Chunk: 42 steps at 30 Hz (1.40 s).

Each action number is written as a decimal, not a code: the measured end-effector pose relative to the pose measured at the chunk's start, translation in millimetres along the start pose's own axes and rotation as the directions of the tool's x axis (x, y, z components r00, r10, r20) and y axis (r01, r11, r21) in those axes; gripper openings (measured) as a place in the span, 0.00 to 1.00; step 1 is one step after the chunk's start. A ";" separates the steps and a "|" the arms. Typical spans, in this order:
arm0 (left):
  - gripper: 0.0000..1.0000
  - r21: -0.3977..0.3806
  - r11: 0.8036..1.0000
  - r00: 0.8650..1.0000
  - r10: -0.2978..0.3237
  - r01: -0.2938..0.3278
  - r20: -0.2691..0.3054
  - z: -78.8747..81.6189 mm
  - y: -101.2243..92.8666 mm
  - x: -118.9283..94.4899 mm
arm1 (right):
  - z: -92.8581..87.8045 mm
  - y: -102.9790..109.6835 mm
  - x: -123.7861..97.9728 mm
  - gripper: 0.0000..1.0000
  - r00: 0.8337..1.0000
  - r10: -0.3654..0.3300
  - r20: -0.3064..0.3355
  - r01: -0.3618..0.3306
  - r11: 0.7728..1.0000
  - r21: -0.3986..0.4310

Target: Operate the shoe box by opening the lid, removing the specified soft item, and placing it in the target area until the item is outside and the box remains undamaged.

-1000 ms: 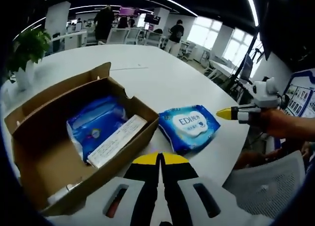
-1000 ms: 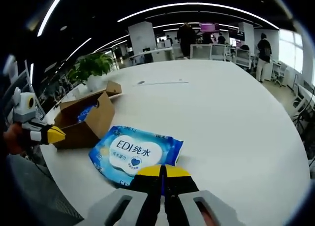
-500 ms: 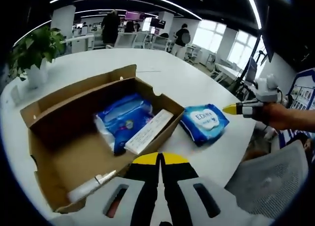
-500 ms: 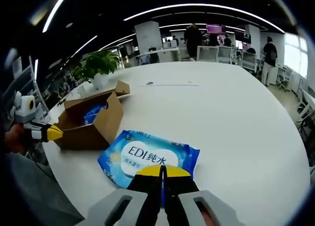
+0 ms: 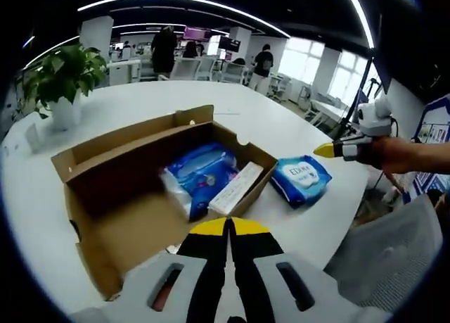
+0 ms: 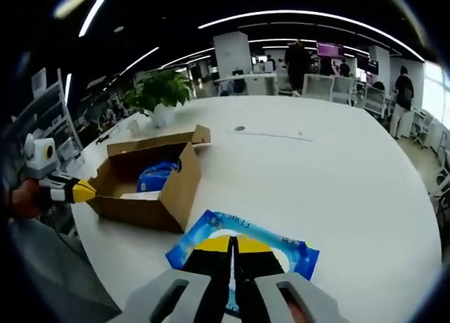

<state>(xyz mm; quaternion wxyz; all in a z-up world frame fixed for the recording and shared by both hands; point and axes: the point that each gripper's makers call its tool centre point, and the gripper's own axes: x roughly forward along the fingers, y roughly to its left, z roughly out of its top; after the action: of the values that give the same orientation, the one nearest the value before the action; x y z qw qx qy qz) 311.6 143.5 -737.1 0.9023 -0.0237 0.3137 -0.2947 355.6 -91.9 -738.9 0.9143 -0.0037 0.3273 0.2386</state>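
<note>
Table [image 5: 140,101], white and round-edged, carries everything; in the right gripper view its bare surface [image 6: 337,168] runs far toward an office with desks and standing people.

Shoe box [image 5: 151,189] of brown cardboard sits open on the near-left part of the table in the left gripper view, flaps up, lid side clear. In the right gripper view the same box [image 6: 151,189] lies left of centre. Inside it, toward the right end: a blue soft pack [image 5: 204,172] and, just beside it against the right wall, a long white carton [image 5: 235,189]; print on both is too small to read.

Potted plant [image 5: 63,80] with a white pot stands far left on the table; also seen behind the box in the right gripper view [image 6: 160,98].

Wipes pack [image 5: 301,181], blue with a white label, lies flat on the table just right of the box, outside it. Label reads "EDI" with further characters not legible. In the right gripper view the pack [image 6: 288,256] lies directly ahead, its label hidden by the jaws.

Left gripper [image 5: 228,226]: yellow-tipped jaws pressed together, nothing between them, above the box's near edge.

Right gripper [image 6: 233,243]: jaws closed tip to tip, empty, over the wipes pack; contact with it cannot be told. It appears held in a hand at the right of the left gripper view [image 5: 325,150].
</note>
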 end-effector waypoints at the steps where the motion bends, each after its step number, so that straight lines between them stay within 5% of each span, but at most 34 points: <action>1: 0.00 -0.007 1.000 1.000 0.003 -0.003 0.005 -0.3 2.3 -0.8 | 3.7 3.3 2.7 0.00 1.000 0.006 0.001 -0.006 1.000 -0.004; 11: 0.00 -0.056 0.997 0.998 0.058 -0.057 0.016 -2.5 23.1 -4.9 | 36.2 42.6 35.0 0.00 0.996 0.092 -0.017 -0.093 0.989 -0.116; 18: 0.00 -0.082 0.994 0.997 0.078 -0.076 0.023 -1.8 29.8 -6.4 | 52.2 70.1 58.5 0.01 0.984 0.166 -0.066 -0.177 0.959 -0.223; 37: 0.00 -0.128 0.989 0.996 0.083 -0.080 0.021 -3.1 30.0 -8.8 | 56.7 107.0 95.2 0.14 0.945 0.272 -0.184 -0.321 0.885 -0.337; 42: 0.00 -0.137 0.987 0.996 0.084 -0.080 0.026 -1.9 29.5 -10.5 | 55.9 121.0 108.7 0.22 0.929 0.288 -0.232 -0.361 0.841 -0.404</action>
<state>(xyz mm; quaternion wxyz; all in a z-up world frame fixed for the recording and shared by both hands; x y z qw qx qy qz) 319.2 173.9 -739.6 0.9149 -0.0769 0.3193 -0.2349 408.9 71.6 -742.2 0.8059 -0.1738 0.3341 0.4568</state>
